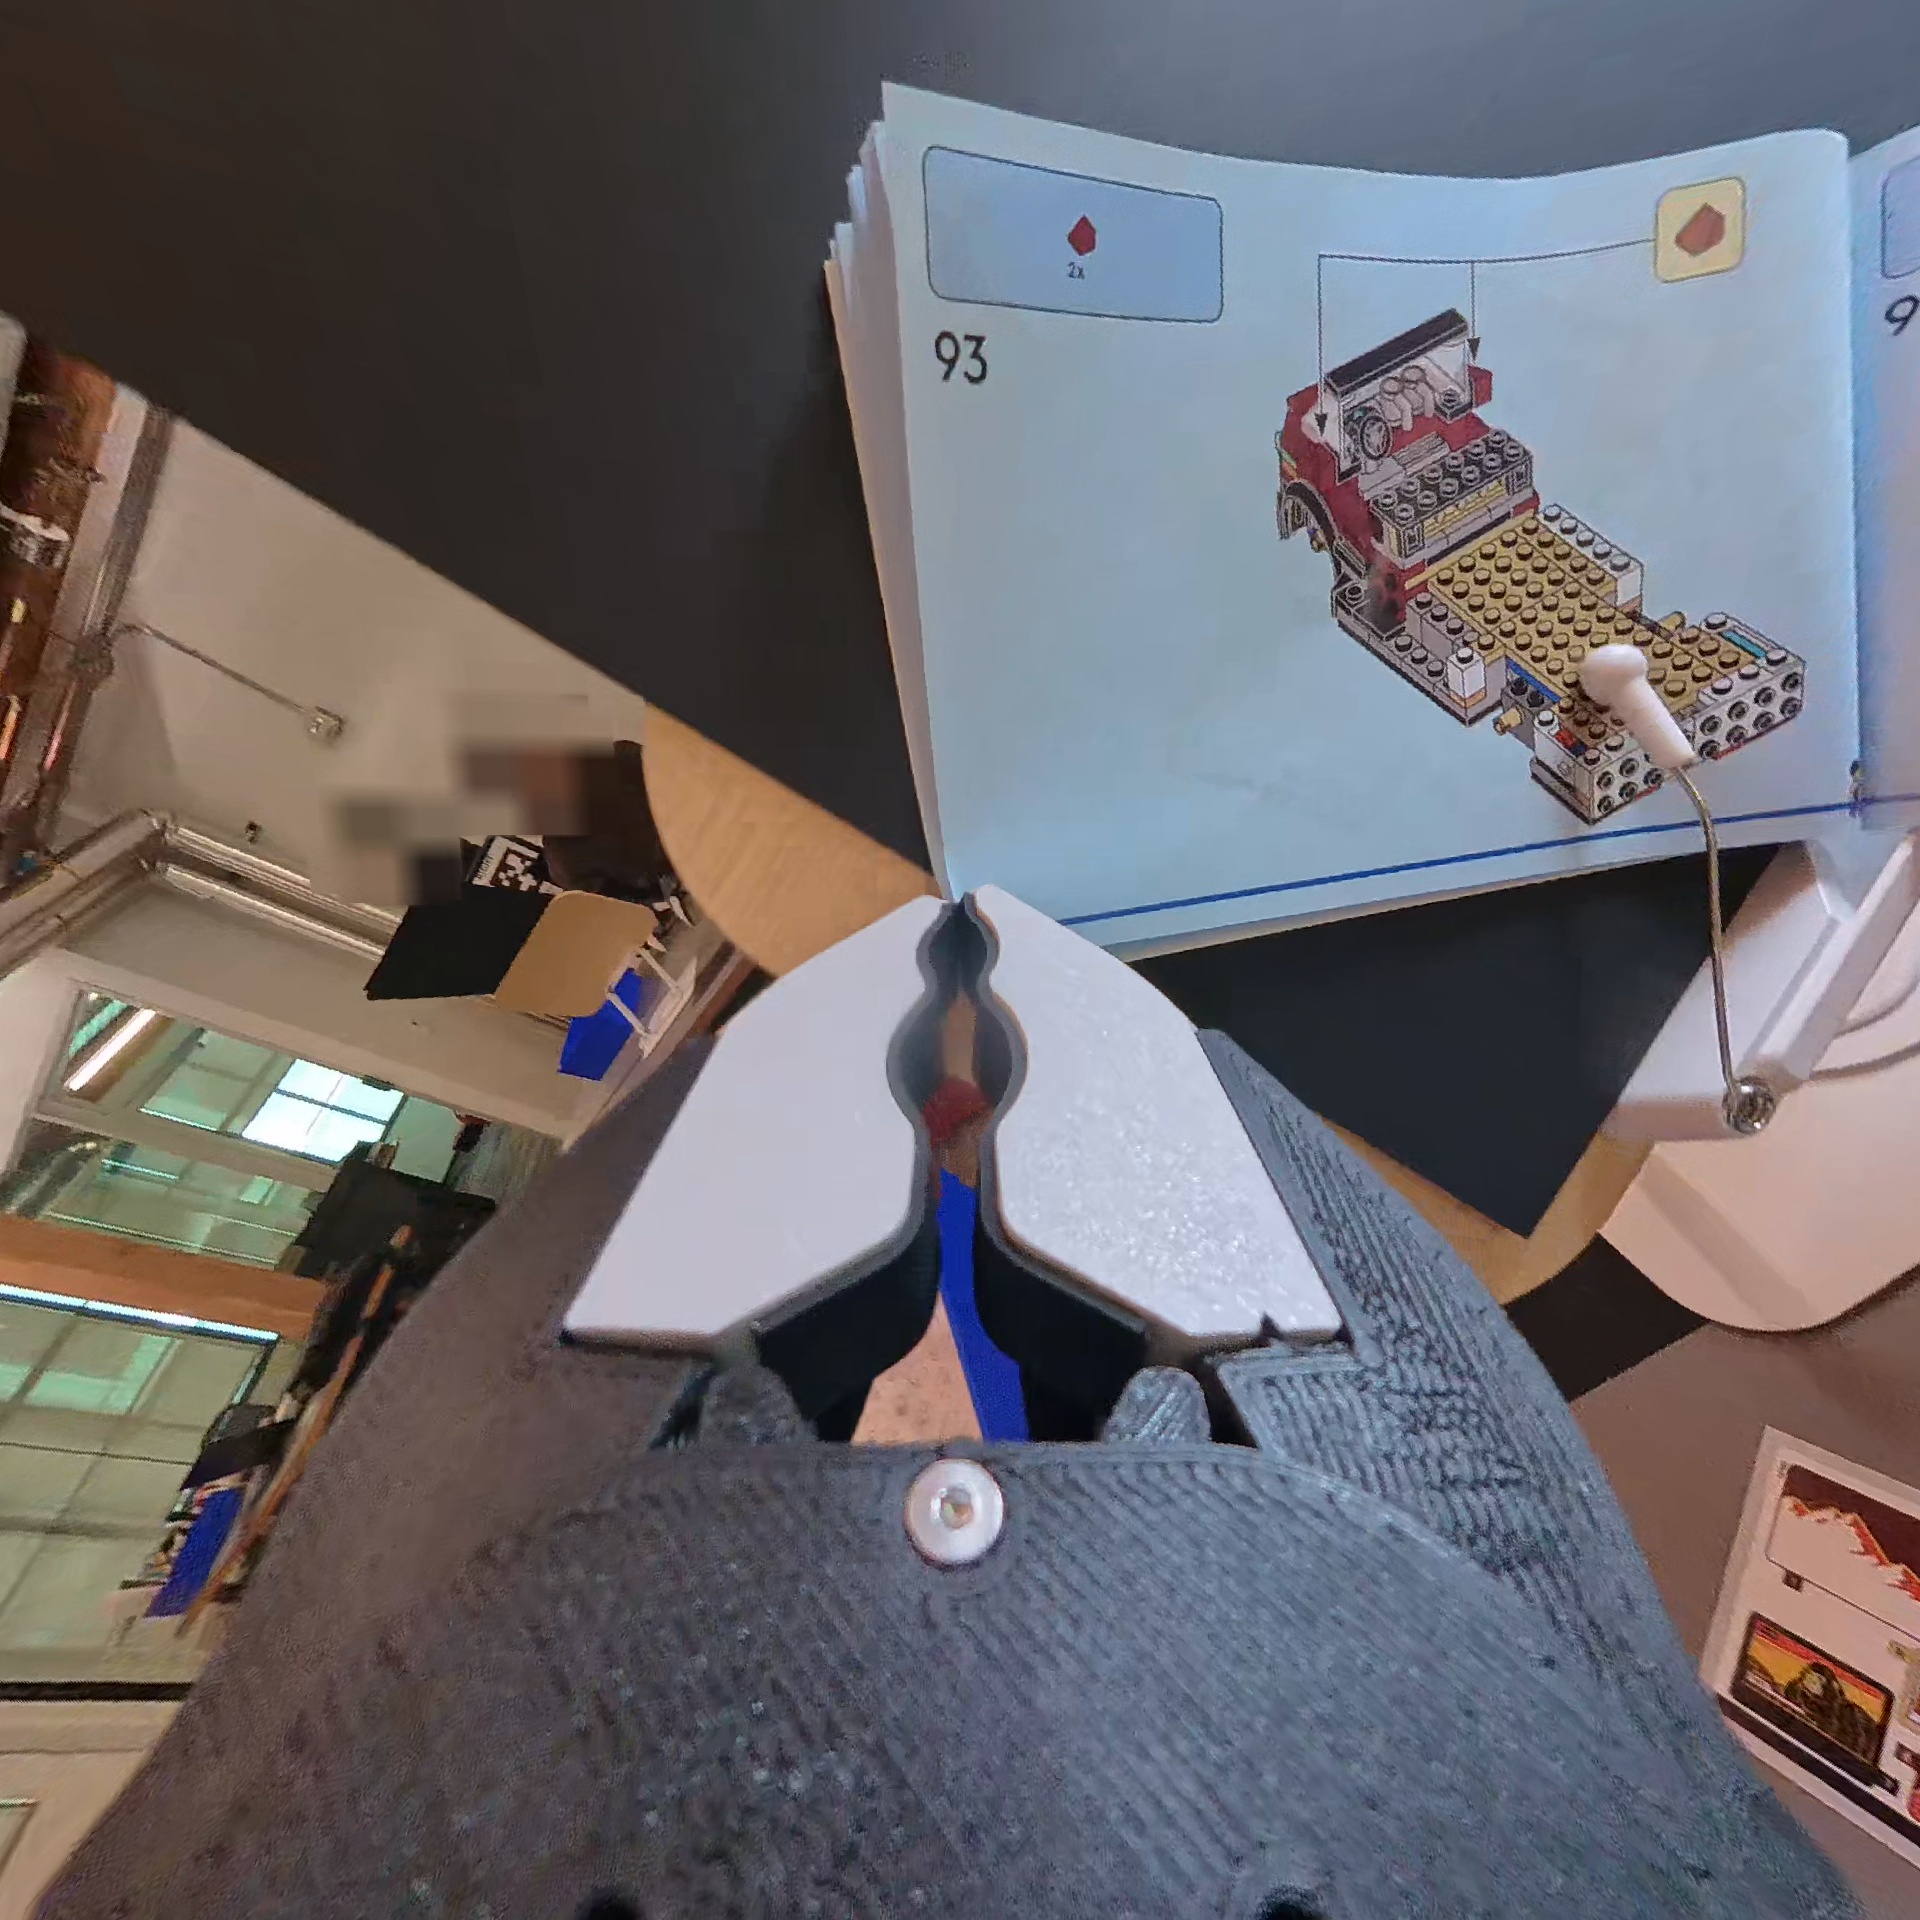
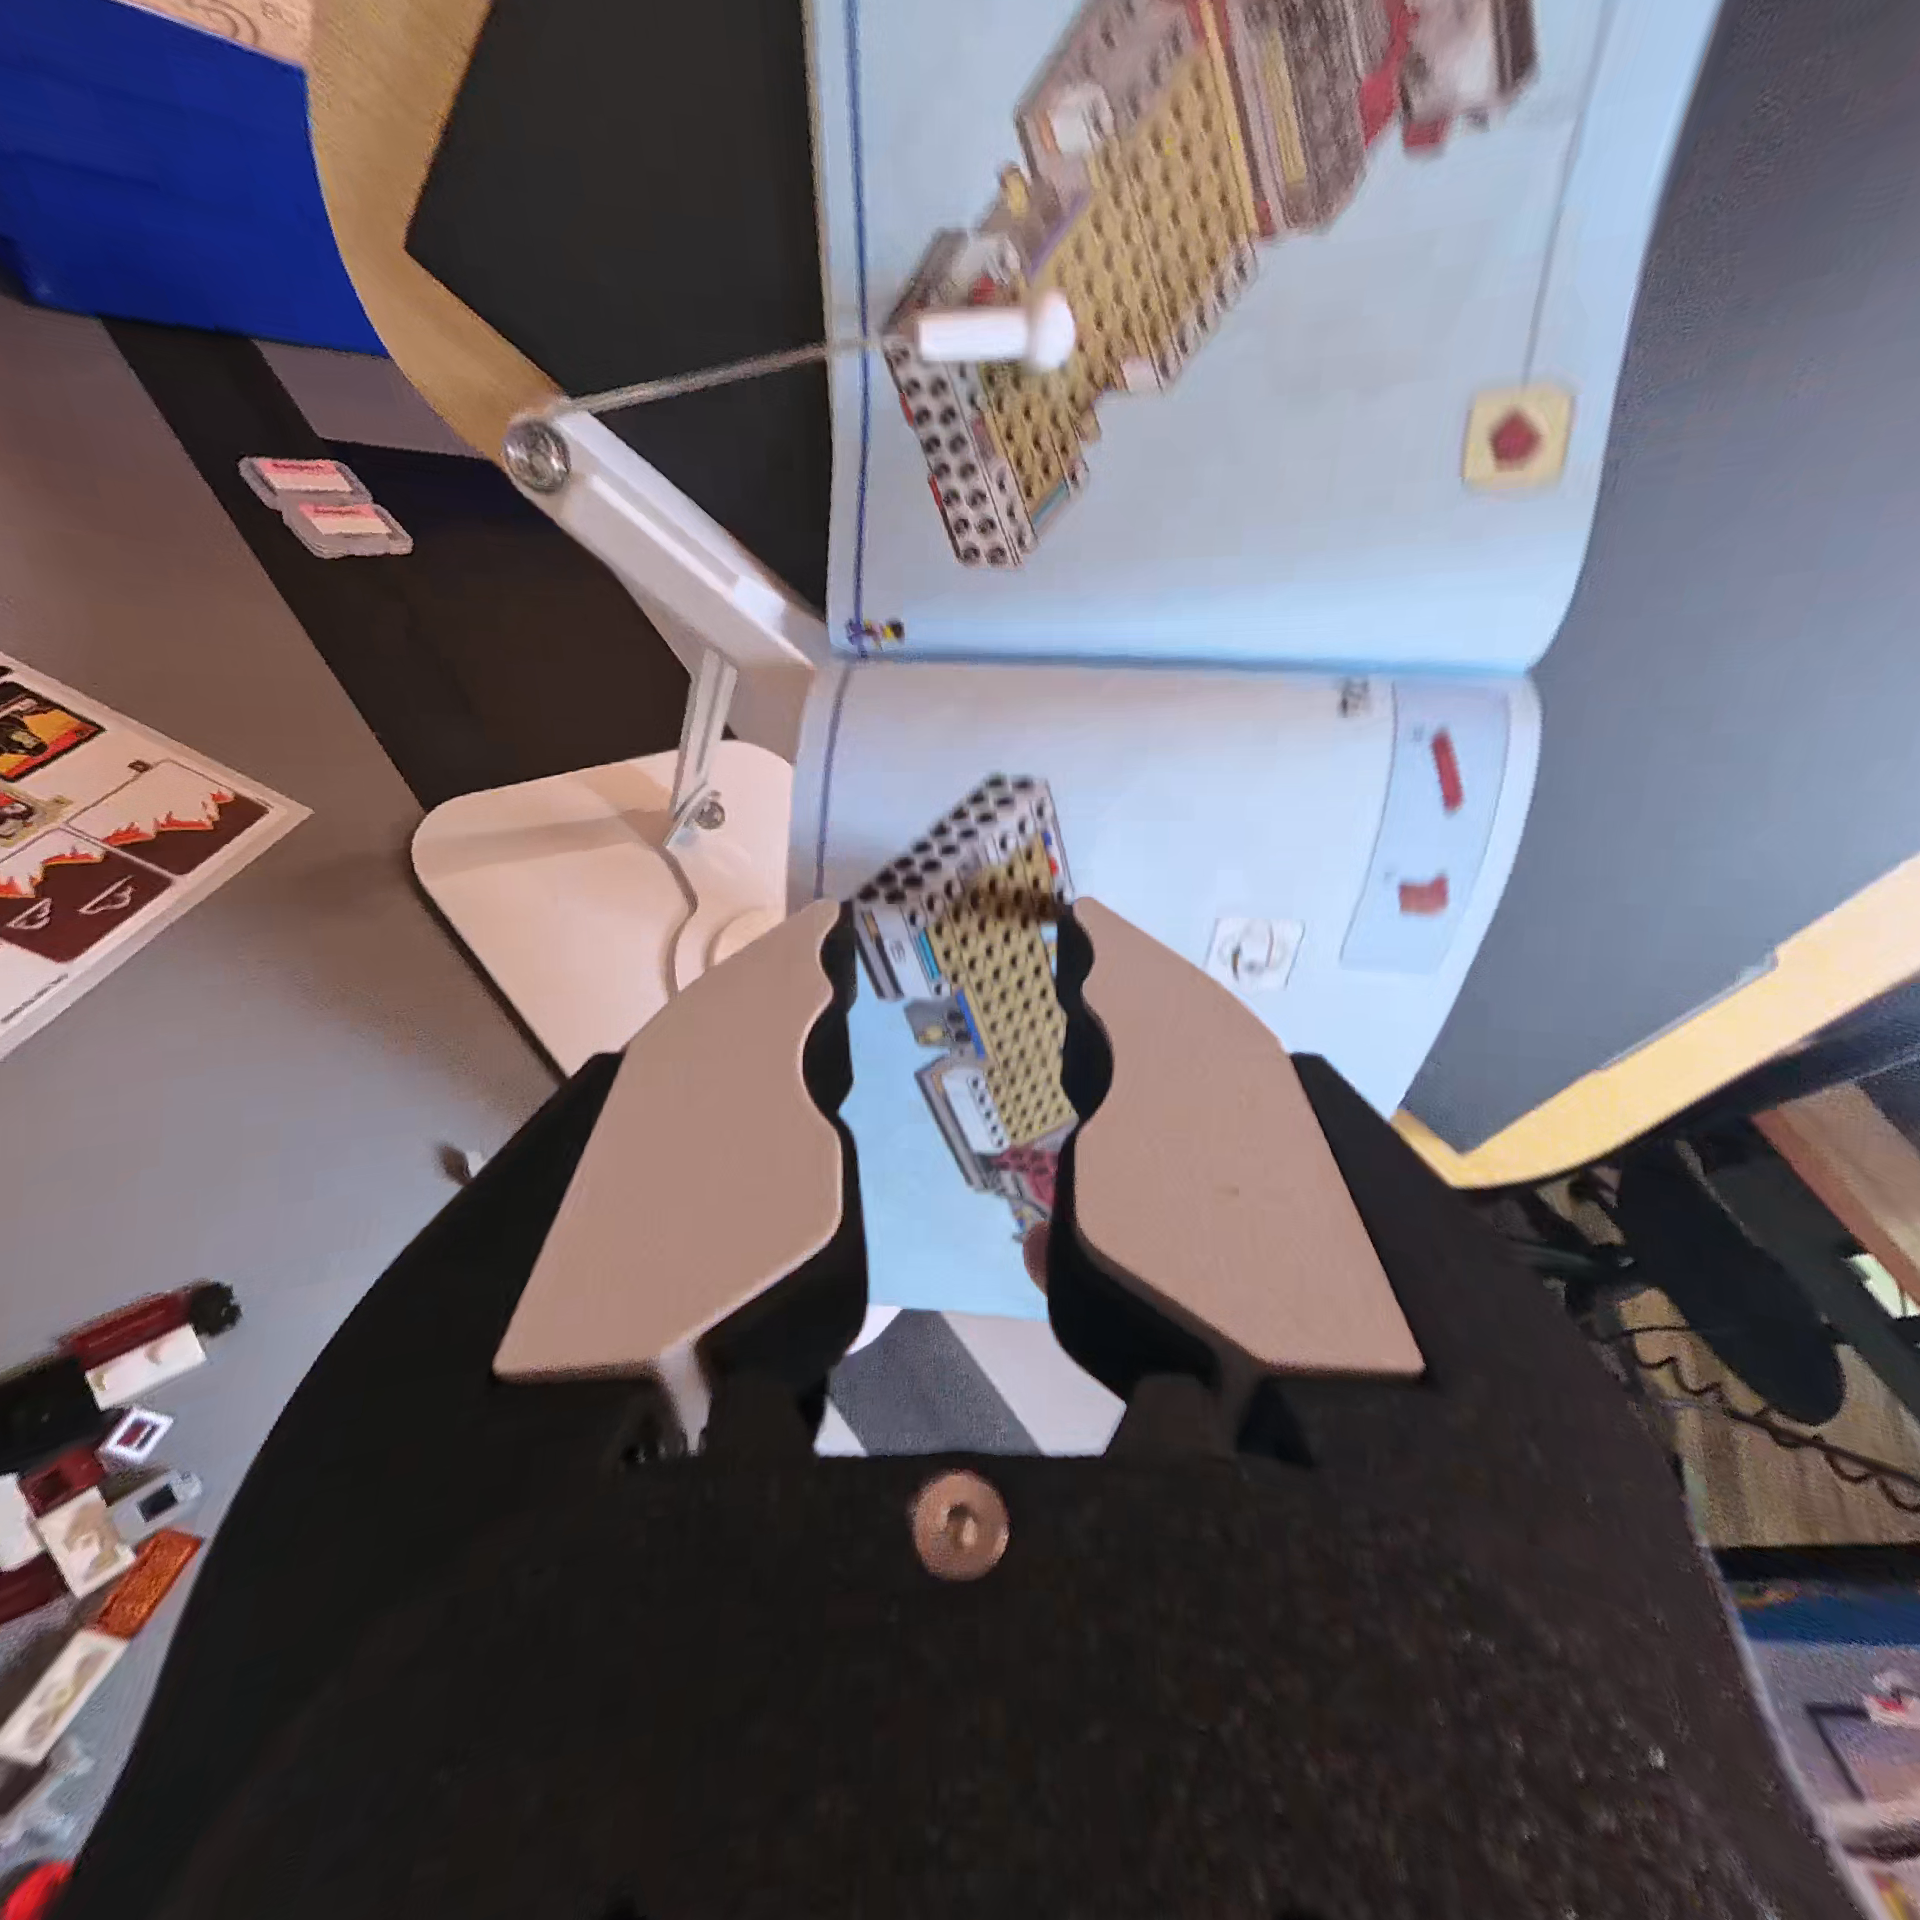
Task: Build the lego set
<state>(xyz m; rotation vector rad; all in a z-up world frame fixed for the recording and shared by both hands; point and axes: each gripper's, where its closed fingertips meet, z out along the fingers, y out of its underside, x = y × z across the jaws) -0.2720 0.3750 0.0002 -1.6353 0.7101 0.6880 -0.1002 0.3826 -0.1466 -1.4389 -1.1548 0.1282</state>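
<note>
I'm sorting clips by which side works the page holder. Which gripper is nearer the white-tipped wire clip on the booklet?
Hard to call; probably right. The right gripper, jaws open, hovers over the page beside the wire clip. The left gripper, jaws closed, sits at the instruction booklet page's far corner.

light: bright, even indoor | blur: right wrist view motion-smeared, left sharper | edges: strong fisheye bending
</note>
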